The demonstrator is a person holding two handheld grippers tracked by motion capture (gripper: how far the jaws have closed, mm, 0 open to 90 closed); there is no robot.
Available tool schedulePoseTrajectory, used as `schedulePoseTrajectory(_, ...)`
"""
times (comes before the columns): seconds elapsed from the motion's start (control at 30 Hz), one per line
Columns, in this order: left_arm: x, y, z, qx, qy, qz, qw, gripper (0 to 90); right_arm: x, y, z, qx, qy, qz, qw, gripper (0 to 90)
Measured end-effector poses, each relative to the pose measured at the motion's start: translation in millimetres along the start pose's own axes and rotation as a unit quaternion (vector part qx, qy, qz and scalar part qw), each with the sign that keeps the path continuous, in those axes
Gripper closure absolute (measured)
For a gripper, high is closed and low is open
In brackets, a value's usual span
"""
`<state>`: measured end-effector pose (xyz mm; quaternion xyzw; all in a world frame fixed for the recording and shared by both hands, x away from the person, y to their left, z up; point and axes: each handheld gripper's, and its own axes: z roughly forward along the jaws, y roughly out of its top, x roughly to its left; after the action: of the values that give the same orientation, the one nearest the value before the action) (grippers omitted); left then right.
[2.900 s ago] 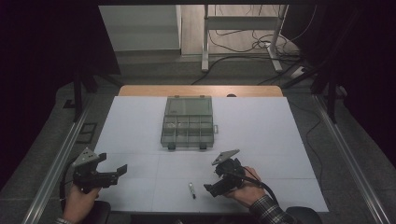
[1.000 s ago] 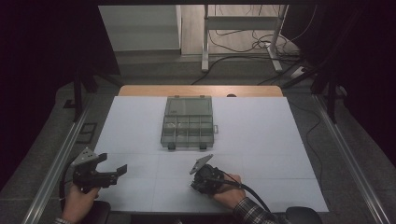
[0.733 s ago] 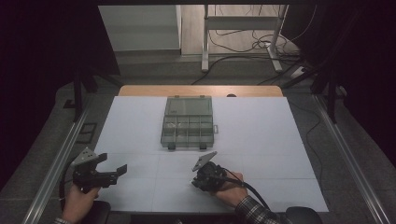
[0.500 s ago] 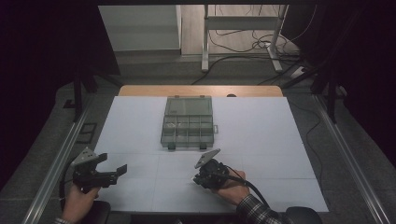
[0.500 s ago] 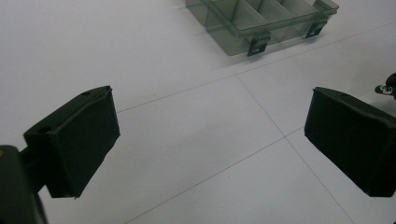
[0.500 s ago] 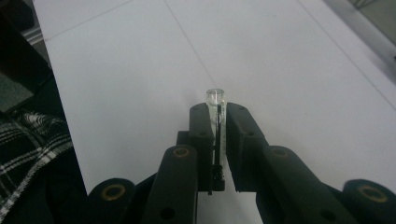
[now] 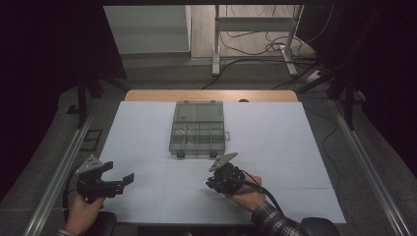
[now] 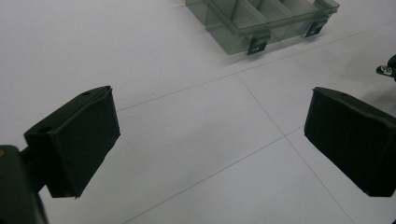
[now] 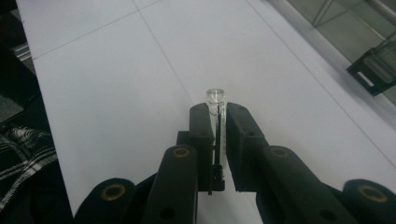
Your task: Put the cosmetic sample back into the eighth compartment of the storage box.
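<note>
Right tool [image 9: 217, 140]: pinching clear vial [image 9: 216, 105], newly lifted off near-centre tabletop [image 7: 295, 137], now just near of box [image 7: 198, 129]. Left tool [image 8: 210, 140]: spread, idle, near left. Pickup apparently done; boxing probably follows.

A: What is on the big white table [image 7: 275, 132]?

B: A clear box [image 7: 197, 129] with little rooms inside. It sits near the far middle.

A: Where are the hands?

B: At the near edge. The left gripper [image 7: 117, 181] is low on the left, well apart from the box. The right gripper [image 7: 216, 181] is near the middle, just in front of the box, not touching it.
</note>
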<state>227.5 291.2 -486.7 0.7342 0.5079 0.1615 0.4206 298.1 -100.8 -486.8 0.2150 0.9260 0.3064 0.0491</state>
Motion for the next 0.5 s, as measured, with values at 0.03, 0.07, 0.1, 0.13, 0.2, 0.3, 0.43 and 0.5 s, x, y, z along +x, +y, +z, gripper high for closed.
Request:
schedulePoseTrajectory(0.03,0.0,0.0,0.1,0.000,0.000,0.000,1.0000,3.7,-1.1,0.0,-0.3,-0.002,0.000,0.002,1.0000,80.8)
schedulePoseTrajectory(0.07,-0.1,0.1,0.2,0.001,0.000,0.001,1.0000,3.7,-2.1,0.1,-0.9,-0.002,-0.002,0.002,1.0000,80.8)
schedulePoseTrajectory(0.1,-0.1,0.1,0.2,0.001,0.000,0.001,1.0000,3.7,-3.3,0.3,-1.2,-0.005,-0.002,0.002,1.0000,80.8)
schedulePoseTrajectory(0.13,-0.1,0.2,0.3,0.001,0.001,0.001,1.0000,3.7,-3.3,0.3,-1.2,-0.005,-0.002,0.002,1.0000,80.8)
schedulePoseTrajectory(0.2,-0.2,0.2,0.3,0.002,0.001,0.001,1.0000,3.7,-5.5,0.5,-2.1,-0.007,-0.003,0.004,1.0000,80.8)
schedulePoseTrajectory(0.3,-0.3,0.3,0.5,0.003,0.001,0.000,1.0000,3.8,-11.0,1.7,-4.3,-0.013,-0.004,0.011,0.9998,80.8)
schedulePoseTrajectory(0.43,-0.2,0.3,0.7,0.003,0.002,-0.001,1.0000,3.8,-16.3,2.9,-6.3,-0.018,-0.006,0.019,0.9996,80.8)
schedulePoseTrajectory(0.5,-0.1,0.3,0.7,0.003,0.002,-0.002,1.0000,3.8,-19.8,3.8,-7.2,-0.022,-0.006,0.023,0.9995,80.8)
